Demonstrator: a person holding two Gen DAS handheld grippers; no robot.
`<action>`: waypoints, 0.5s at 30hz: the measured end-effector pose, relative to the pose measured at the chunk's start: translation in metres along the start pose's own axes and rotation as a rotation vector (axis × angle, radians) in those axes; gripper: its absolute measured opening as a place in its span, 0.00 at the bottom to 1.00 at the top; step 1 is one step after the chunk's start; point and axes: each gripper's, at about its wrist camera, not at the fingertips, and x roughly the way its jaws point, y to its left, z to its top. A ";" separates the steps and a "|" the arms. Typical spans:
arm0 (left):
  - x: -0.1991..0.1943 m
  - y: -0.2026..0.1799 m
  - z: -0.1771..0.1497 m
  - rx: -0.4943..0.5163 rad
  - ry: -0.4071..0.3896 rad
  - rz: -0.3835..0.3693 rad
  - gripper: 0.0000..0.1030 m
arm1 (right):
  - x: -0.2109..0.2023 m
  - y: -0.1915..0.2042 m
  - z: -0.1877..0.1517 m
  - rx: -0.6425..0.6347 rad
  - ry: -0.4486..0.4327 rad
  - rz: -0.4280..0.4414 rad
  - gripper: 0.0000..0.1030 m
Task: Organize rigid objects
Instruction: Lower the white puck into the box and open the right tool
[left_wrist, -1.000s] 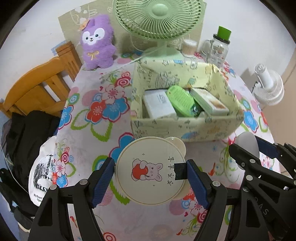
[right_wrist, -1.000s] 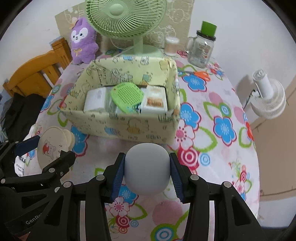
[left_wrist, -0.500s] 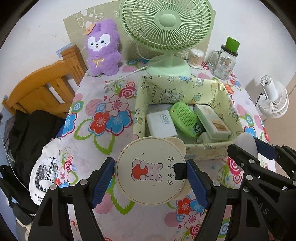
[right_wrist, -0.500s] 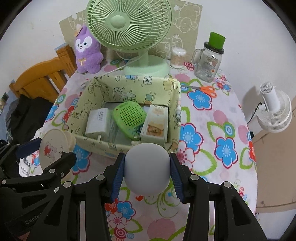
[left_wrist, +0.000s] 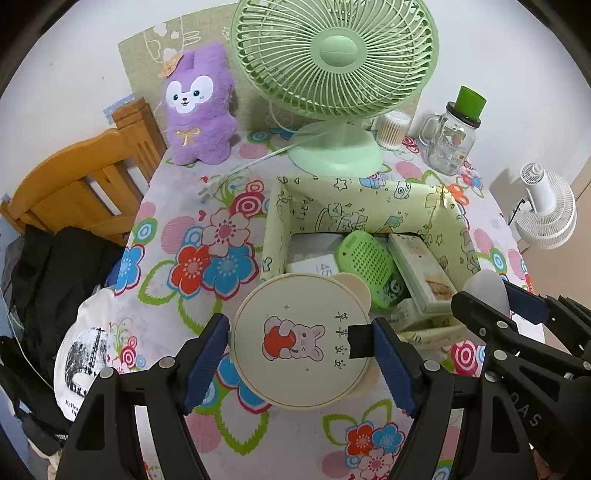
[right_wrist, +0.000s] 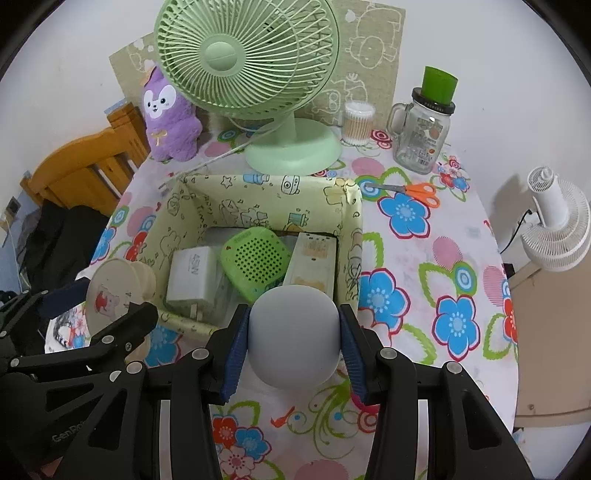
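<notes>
Now left gripper (left_wrist: 301, 345) jaws clamp the round cream case (left_wrist: 301, 341); right gripper (right_wrist: 293, 338) jaws clamp the grey speaker (right_wrist: 293, 334).

White charger (left_wrist: 314, 266) half hidden behind round case (left_wrist: 301, 341); box (left_wrist: 275, 225) near wall covered; jar (right_wrist: 421, 142) label perhaps unreadable.

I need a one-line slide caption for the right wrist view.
Right hand-held gripper holds a pale grey rounded object at the near edge of a patterned storage box.

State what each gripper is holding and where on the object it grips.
The left gripper clamps the round cream bear-print mirror across its rim, on opposite edges. The right gripper squeezes the grey rounded object on its two sides.
</notes>
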 end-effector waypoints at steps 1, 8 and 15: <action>0.001 0.000 0.002 0.001 0.001 0.000 0.77 | 0.001 0.000 0.001 0.002 0.001 0.001 0.48; 0.013 -0.003 0.016 0.014 0.006 0.000 0.77 | 0.013 -0.006 0.015 0.017 0.007 0.011 0.48; 0.027 -0.007 0.030 0.025 0.019 -0.002 0.77 | 0.029 -0.014 0.032 0.031 0.019 0.016 0.48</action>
